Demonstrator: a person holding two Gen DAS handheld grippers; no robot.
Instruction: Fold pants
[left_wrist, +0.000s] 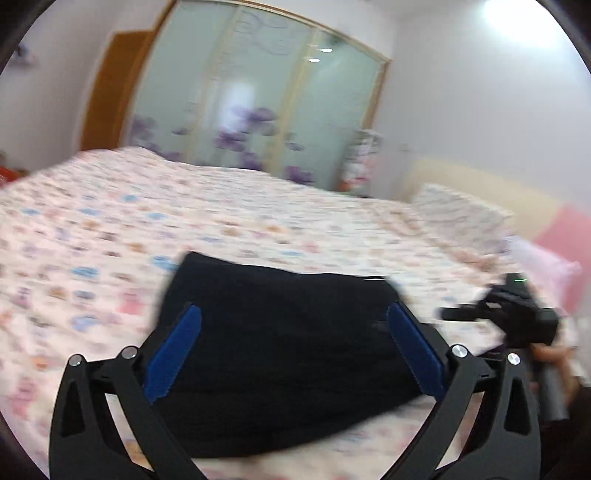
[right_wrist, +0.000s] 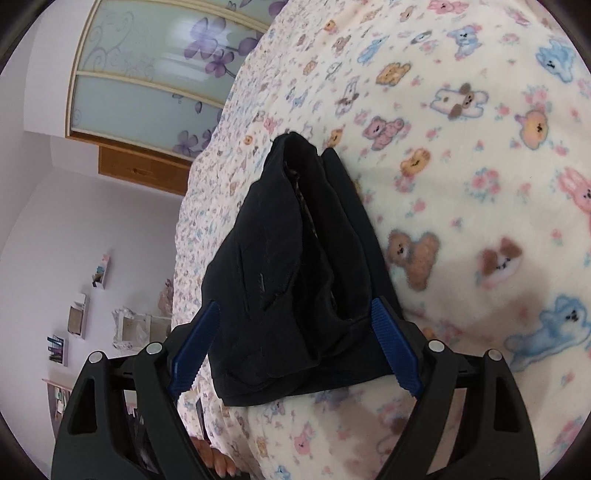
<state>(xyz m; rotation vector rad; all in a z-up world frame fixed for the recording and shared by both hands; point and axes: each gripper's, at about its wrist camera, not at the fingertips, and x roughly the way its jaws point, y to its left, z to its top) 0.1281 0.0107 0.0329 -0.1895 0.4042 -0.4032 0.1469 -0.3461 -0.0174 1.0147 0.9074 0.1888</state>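
pants (left_wrist: 280, 354): black, folded into a bundle, lying on the bed (left_wrist: 110, 229) with its animal-print blanket | left tool (left_wrist: 293, 347): spread wide, holding nothing, above the bundle | right tool (right_wrist: 295, 343): wide apart around the bundle's near end, grip unclear

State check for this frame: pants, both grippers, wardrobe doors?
pants: folded into a compact bundle, lying on the bed.
left gripper: open wide, holding nothing.
right gripper: open, jaws either side of the pants, not clamped.
wardrobe doors: shut.
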